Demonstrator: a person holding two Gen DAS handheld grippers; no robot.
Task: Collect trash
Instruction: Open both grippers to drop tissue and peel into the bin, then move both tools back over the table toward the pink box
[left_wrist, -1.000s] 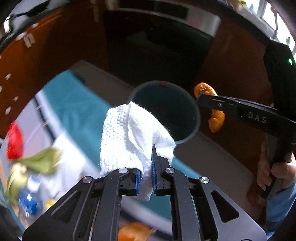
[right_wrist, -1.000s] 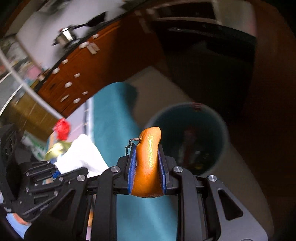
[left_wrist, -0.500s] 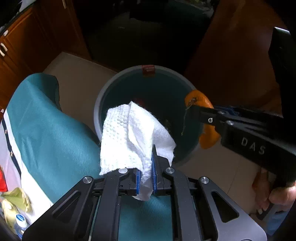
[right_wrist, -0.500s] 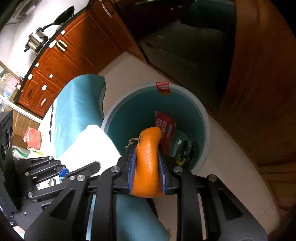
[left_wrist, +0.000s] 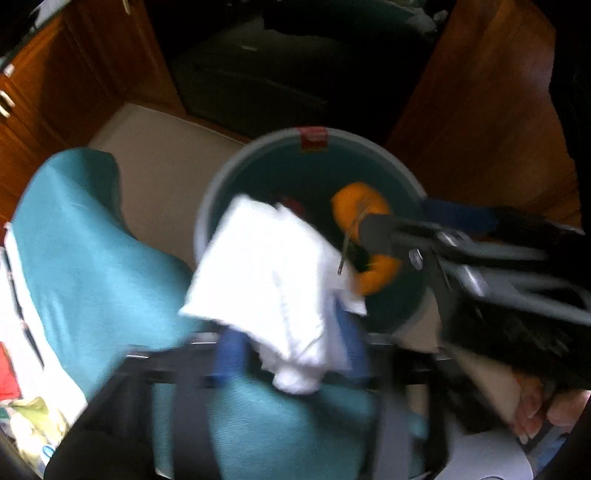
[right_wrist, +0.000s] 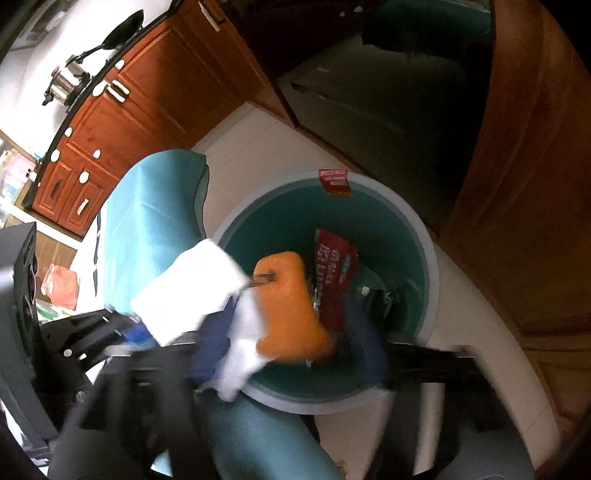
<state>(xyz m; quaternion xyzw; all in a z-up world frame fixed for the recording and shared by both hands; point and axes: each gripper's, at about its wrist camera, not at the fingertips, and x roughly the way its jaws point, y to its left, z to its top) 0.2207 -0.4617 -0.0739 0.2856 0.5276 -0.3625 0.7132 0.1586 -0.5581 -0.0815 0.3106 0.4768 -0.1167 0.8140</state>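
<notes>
- The left hand-held gripper hangs above the near rim of a round bin; its jaws have just been opening and now stand apart, blurred.
- A white paper towel is between those jaws, its lower end near the blue pads. The pads no longer look pressed on it, though the blur makes any contact hard to judge.
- Most of the towel lies over the bin's near-left rim, partly above the teal cloth beside the bin.
- The right hand-held gripper also points down into the bin; its jaws have just been opening and are spread wide.
- An orange peel sits between the right jaws, over the bin's opening. The blue pad on its right stands clear of it, so it appears released; whether it touches the other side I cannot tell.
- In the left wrist view the same peel shows over the bin's inside, beside the towel's upper right edge.
- Inside the bin lies a red wrapper with white print, leaning against darker rubbish at the bottom.
- A small red label sticks on the bin's far rim.
- The bin stands on a pale floor, with wooden cabinets beyond.
- A person's fingers grip the right handle at the lower right of the left wrist view.
</notes>
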